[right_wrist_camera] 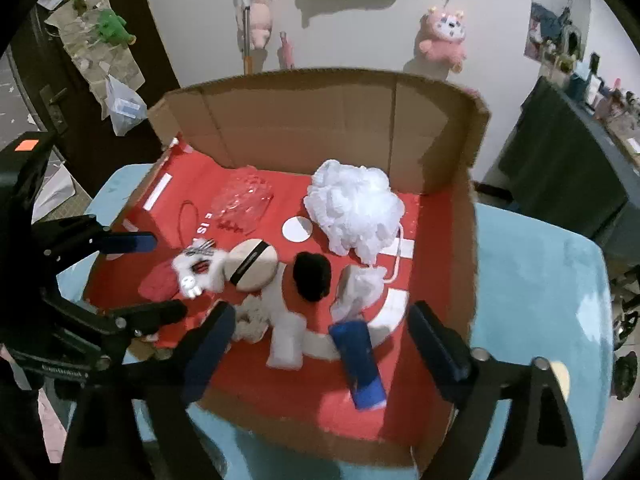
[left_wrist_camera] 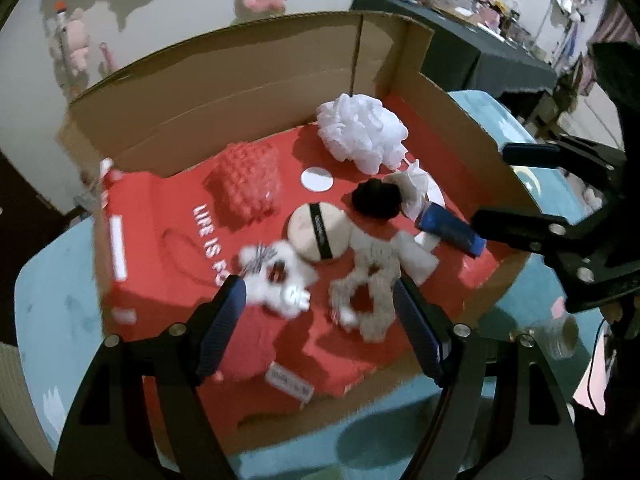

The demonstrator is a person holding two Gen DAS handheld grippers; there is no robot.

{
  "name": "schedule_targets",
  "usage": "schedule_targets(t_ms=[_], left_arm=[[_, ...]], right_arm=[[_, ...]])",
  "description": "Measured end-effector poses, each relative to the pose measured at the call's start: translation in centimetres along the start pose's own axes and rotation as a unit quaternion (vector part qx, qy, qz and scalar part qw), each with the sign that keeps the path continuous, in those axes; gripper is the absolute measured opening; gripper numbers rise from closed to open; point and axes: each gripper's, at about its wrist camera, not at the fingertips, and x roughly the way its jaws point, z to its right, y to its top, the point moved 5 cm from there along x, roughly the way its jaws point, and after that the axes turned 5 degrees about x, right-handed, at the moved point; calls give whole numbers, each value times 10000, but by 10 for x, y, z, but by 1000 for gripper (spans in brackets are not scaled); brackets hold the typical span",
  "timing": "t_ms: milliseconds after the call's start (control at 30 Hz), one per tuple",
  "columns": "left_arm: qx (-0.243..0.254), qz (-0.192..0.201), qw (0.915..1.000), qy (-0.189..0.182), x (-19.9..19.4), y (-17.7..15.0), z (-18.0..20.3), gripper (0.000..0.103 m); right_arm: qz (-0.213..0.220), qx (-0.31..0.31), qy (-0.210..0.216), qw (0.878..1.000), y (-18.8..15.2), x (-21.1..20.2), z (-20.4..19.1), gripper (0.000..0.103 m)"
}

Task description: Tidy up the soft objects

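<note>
Both grippers hang above the red-lined box (right_wrist_camera: 460, 216) with nothing held: left gripper (left_wrist_camera: 320, 320) gapes over the white plush (left_wrist_camera: 280, 280), right gripper (right_wrist_camera: 320, 344) over the blue sponge (right_wrist_camera: 362, 364). White loofah (right_wrist_camera: 352, 208) sits near the box's back wall.

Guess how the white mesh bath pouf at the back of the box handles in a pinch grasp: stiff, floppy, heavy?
The white bath pouf looks like gathered netting, so it probably compresses a lot between pads and is light for its bulk. Its ruffled surface should catch rather than slip. A cord loop trails from it toward the other items, so it may snag or drag when lifted.
</note>
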Motion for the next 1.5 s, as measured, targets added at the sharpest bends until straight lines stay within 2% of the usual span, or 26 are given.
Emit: schedule_targets(t_ms=[233,433,667,800,933,1033,1500], left_arm=[[-479,95,9988,60,-25,-29,2,75],[-785,13,9969,84,-23,-47,0,75],[-892,40,9959,168,-18,-55,4,75],[-904,30,9951,410,-15,-57,4,75],[-974,2,9943,445,-12,-59,3,75],[-947,65,9936,612,-15,-59,3,75],[-1072,-370,9909,728,-6,-65,0,75]], right_arm=[[216,-22,-312,9993,-24,-27,-11,102],[167,135,-389,9990,-41,-30,-12,102],[124,310,-461,9984,-54,-24,-10,102],[73,360,-518,9980,-58,-17,-9,102],[6,389,-556,9977,-61,-10,-8,102],[-41,425,-569,9975,-63,-4,-7,102],[-179,529,-617,9965,-70,6,-3,102]])
